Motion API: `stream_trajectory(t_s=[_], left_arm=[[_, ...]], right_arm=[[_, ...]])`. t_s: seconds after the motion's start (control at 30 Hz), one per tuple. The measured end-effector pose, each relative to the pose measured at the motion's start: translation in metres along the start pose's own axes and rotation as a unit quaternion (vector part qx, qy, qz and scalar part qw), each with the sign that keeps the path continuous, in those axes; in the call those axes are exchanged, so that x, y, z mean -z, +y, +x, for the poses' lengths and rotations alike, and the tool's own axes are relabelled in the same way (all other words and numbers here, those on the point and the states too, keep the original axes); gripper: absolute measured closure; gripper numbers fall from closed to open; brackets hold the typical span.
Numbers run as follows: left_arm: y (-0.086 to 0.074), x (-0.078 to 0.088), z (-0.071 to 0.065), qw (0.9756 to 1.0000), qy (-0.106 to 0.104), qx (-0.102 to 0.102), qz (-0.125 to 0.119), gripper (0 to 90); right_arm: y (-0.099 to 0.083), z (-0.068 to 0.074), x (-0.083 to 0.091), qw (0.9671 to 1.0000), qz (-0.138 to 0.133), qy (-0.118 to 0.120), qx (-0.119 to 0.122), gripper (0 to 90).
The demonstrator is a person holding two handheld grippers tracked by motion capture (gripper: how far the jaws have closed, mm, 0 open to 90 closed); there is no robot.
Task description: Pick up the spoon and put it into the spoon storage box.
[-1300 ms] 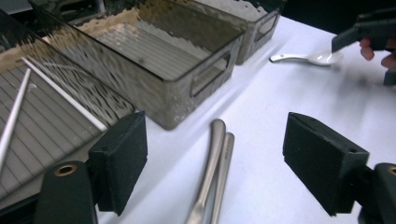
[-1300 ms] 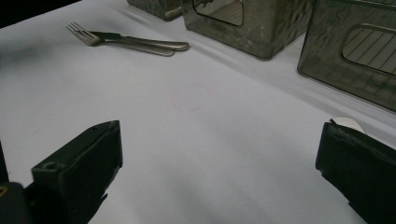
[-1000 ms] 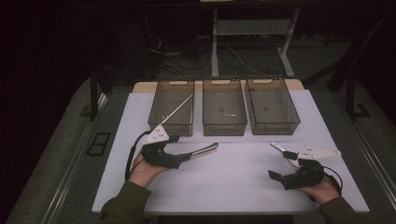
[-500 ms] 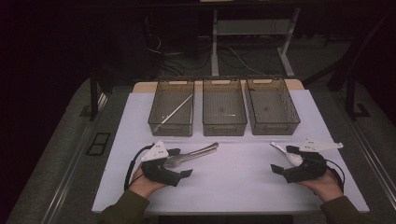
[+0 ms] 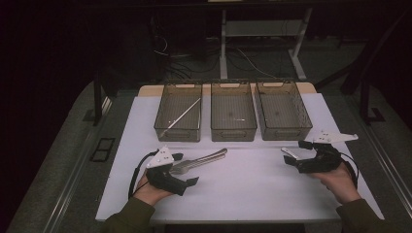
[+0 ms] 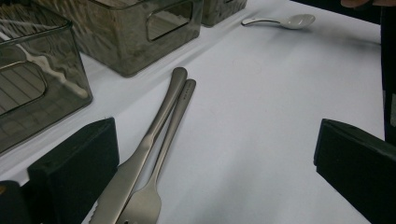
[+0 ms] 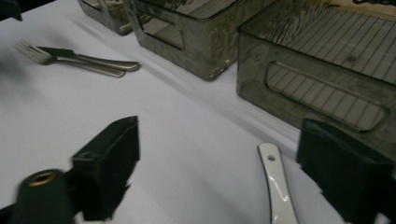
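A steel knife [image 6: 154,135] and fork [image 6: 173,133] lie side by side on the white table, also seen as a pair [image 5: 206,158] in the high view. My left gripper [image 5: 185,169] [image 6: 219,144] is open. Its jaws have just been opening, and the blade and tines lie loose between them, close to the left jaw. A white spoon [image 5: 290,153] [image 7: 278,186] lies at the right. My right gripper [image 5: 294,154] [image 7: 226,140] is open around its handle. Those jaws have just been closing, and the pads stand apart from the spoon.
Three smoky clear bins stand in a row at the back: left [image 5: 178,132], middle [image 5: 233,132], right [image 5: 284,132]. A thin pale stick [image 5: 183,112] lies in the left bin. The white mat's near edge [image 5: 233,213] runs by my hands.
My left gripper has drawn back a little toward the near edge and its jaws have widened. My right gripper has moved away from me up to the spoon, with its jaws narrowing.
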State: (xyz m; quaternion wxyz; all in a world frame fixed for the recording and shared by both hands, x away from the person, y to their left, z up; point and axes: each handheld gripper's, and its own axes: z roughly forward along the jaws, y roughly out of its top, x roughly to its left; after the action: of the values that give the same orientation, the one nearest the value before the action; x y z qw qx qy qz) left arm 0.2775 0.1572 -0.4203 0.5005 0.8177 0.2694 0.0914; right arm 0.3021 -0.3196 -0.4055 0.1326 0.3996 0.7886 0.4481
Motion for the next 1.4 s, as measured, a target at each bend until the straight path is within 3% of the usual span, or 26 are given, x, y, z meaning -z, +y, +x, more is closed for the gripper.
stream_trajectory(t_s=[0.13, 0.2, 0.3, 0.53, 0.8, 1.13, 1.4], left_arm=[[0.0, 0.0, 0.0, 1.0, -0.001, 0.005, 0.004, 0.0], [0.0, -0.001, 0.0, 1.0, -0.002, 0.004, 0.007, 0.0], [0.001, -0.001, -0.001, 1.0, -0.001, 0.003, 0.007, 0.0], [0.0, -0.001, 0.0, 1.0, -0.003, 0.001, 0.006, 0.0], [0.0, -0.002, -0.001, 0.9999, -0.007, -0.002, 0.008, 0.0], [-0.002, -0.003, 0.002, 0.9998, -0.018, -0.005, 0.005, 0.0], [-0.005, -0.004, 0.004, 0.9997, -0.022, -0.006, 0.003, 0.0]], right_arm=[[0.005, -0.01, -0.004, 0.9999, 0.008, -0.009, -0.012, 24.5], [0.007, -0.015, -0.005, 0.9997, 0.012, -0.011, -0.017, 35.1], [0.01, -0.022, -0.008, 0.9995, 0.017, -0.014, -0.024, 44.0], [0.014, -0.037, -0.019, 0.9982, 0.048, -0.027, -0.024, 67.5], [0.012, -0.052, -0.031, 0.9952, 0.087, -0.022, -0.038, 87.7], [0.01, -0.057, -0.047, 0.991, 0.127, -0.023, -0.037, 89.4], [0.009, -0.058, -0.054, 0.9886, 0.143, -0.025, -0.04, 89.5]])
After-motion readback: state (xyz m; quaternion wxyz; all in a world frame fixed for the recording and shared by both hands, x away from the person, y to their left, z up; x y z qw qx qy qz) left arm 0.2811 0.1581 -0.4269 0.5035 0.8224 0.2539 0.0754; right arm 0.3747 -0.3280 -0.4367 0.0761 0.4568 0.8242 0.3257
